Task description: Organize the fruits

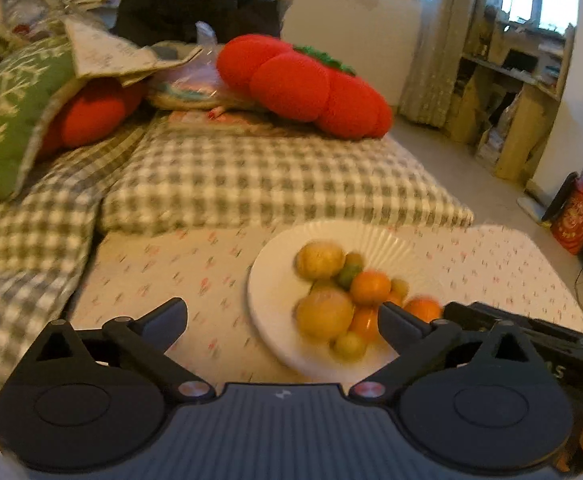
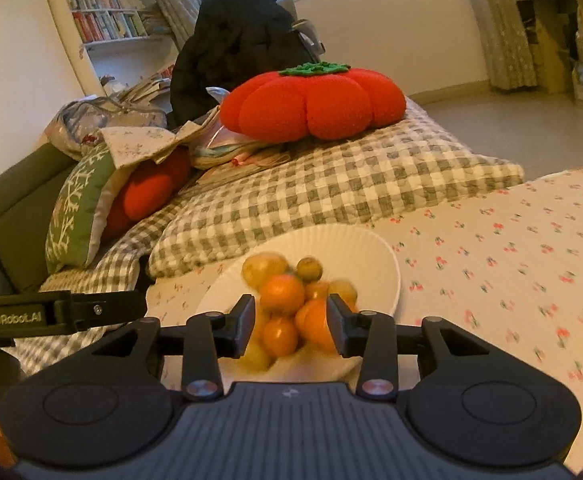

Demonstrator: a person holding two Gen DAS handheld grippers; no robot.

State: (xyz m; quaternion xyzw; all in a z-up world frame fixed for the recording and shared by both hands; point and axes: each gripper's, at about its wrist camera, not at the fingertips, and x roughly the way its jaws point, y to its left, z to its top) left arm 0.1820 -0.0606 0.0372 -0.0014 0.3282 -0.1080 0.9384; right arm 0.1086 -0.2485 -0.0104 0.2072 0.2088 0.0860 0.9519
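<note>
A white fluted plate (image 1: 275, 280) (image 2: 355, 248) sits on a cherry-print cloth and holds a pile of several small fruits: yellow ones (image 1: 323, 314), oranges (image 1: 369, 287) (image 2: 281, 294) and small green ones (image 1: 349, 276). My left gripper (image 1: 283, 320) is wide open and empty, low over the plate's near left side. My right gripper (image 2: 289, 326) is partly open with its fingers on either side of the fruit pile; an orange (image 2: 311, 324) lies against the right finger. The right gripper's body shows in the left wrist view (image 1: 531, 332).
A grey checked cushion (image 1: 259, 176) (image 2: 331, 184) lies just behind the plate. Red tomato-shaped pillows (image 1: 303, 84) (image 2: 311, 100) and a green pillow (image 1: 7, 120) lie further back. The cherry-print cloth (image 2: 511, 248) spreads to the right. Shelves stand at the far right.
</note>
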